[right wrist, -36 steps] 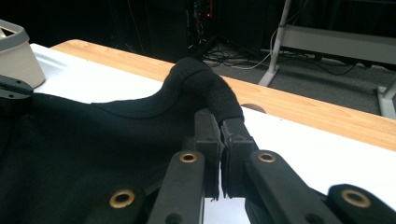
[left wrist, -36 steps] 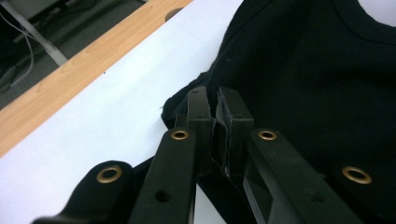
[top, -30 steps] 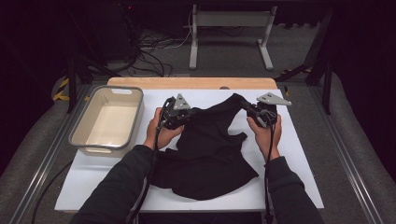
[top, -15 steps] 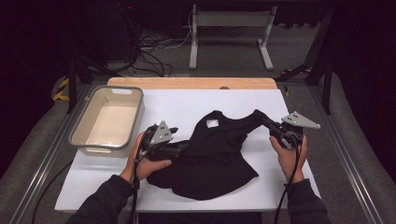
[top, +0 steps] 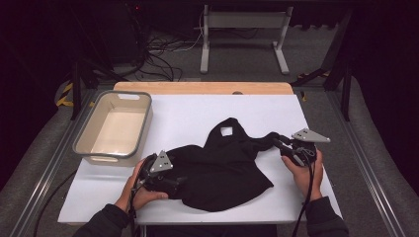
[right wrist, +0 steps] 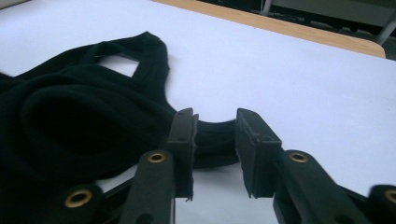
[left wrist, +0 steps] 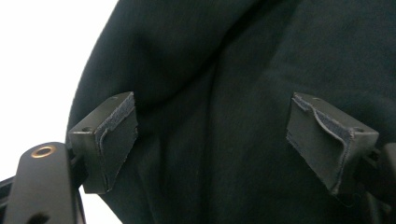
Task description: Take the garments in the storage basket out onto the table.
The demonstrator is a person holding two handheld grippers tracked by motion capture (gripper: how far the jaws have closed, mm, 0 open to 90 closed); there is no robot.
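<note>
A black sleeveless top (top: 222, 168) lies spread on the white table (top: 188, 108), neck hole toward the back. My left gripper (top: 178, 182) lies at its near-left edge. In the left gripper view the left gripper (left wrist: 212, 140) stands wide open, with the black cloth (left wrist: 233, 70) beyond the jaws and nothing pinched. My right gripper (top: 277, 143) is at the top's right shoulder strap. In the right gripper view the right gripper (right wrist: 215, 144) is open, and the strap (right wrist: 212, 133) lies loose in the gap between the jaws.
A beige bin (top: 81, 148) with nothing in it stands at the table's left. A wooden strip (top: 202, 88) runs along the far edge. Bare white surface lies behind the top and to its right (right wrist: 303, 84). Cables and a metal stand sit on the floor beyond.
Both hands came toward the near edge and moved apart, dragging the top forward and spreading it flat. It lies lower on the table than a second ago.
</note>
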